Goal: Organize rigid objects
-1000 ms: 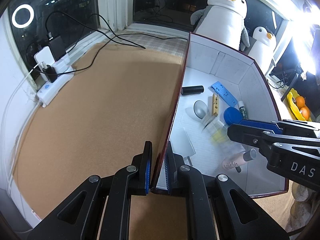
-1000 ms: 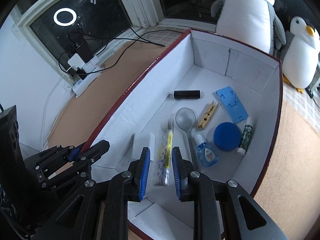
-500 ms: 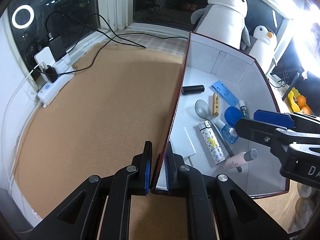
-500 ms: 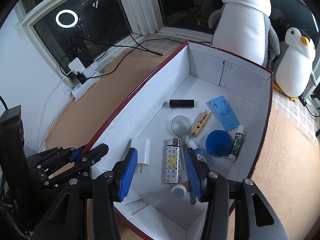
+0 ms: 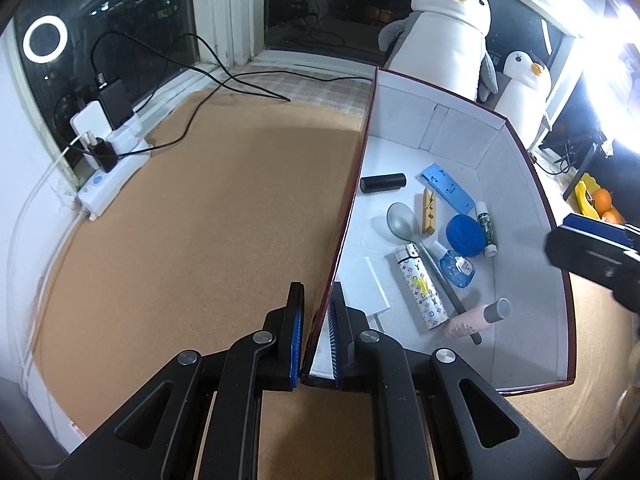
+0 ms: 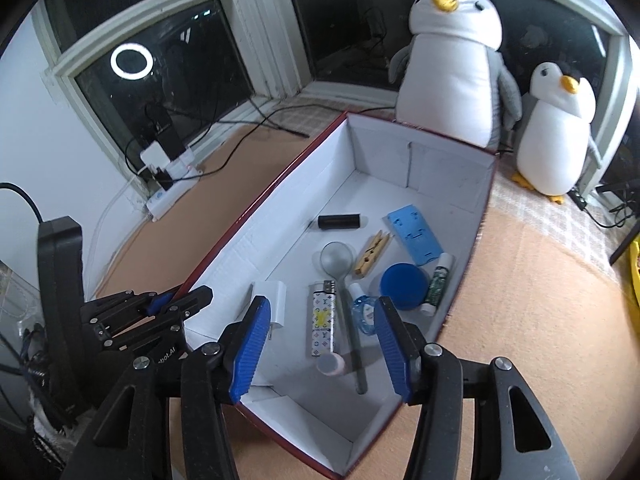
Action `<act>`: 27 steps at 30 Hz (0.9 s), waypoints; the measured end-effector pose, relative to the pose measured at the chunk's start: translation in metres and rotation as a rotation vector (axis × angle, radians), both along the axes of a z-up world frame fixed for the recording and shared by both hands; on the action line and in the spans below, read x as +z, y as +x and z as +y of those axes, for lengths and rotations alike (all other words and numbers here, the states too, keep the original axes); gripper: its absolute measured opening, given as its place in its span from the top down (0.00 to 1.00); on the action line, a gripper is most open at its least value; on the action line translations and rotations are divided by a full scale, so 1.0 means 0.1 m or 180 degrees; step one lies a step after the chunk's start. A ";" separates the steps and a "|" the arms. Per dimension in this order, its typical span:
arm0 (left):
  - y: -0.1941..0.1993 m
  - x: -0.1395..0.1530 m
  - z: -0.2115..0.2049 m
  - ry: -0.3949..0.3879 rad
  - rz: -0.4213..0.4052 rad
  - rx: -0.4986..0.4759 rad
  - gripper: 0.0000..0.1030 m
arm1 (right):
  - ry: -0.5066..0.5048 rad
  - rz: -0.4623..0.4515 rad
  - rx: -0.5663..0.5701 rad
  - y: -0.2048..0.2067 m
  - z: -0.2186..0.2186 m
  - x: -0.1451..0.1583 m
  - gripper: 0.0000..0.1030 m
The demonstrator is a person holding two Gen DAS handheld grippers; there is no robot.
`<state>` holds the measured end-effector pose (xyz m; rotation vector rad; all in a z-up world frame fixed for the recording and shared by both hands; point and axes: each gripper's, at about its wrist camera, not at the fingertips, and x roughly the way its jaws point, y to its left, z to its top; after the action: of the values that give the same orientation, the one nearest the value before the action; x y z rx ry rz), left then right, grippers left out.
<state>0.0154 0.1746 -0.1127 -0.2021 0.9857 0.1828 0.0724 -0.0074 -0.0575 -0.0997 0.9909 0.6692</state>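
1. The left tool [image 5: 317, 340] pinches the near left wall of the box [image 5: 524, 216], low in the frame's centre.
2. The right tool [image 6: 320, 350], its jaws just opened and spread, hangs over the box with nothing between them.
3. The lighter [image 6: 321, 322] lies flat on the box floor, between the charger [image 6: 276, 300] and the spoon [image 6: 338, 264].

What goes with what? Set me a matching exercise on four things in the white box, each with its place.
Things:
1. black cylinder
2. patterned white lighter
3. round blue lid
4. white plug adapter

Places:
A. beside the green-labelled tube
B. nearest the wall that the left gripper clamps
C. farthest toward the penguins' end
D. alongside the grey spoon's handle

Pairs: 1-C, 2-D, 3-A, 4-B
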 end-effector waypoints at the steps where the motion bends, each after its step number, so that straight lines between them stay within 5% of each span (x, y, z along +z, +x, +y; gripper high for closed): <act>1: 0.00 0.01 0.00 -0.0002 -0.0005 -0.0002 0.90 | -0.0004 -0.0034 -0.0014 -0.01 -0.03 0.02 0.49; 11: -0.01 0.14 -0.02 0.0040 -0.0098 -0.0010 0.90 | -0.0012 -0.0281 -0.0228 -0.16 -0.41 0.15 0.39; 27: -0.10 0.36 -0.10 0.0163 -0.0278 -0.0040 0.68 | 0.0140 -0.0366 -0.0503 -0.32 -0.84 0.19 0.31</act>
<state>0.0051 0.1647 -0.0765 -0.1558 0.8944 0.1858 0.0401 -0.0918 -0.0383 -0.0206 0.8632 0.5340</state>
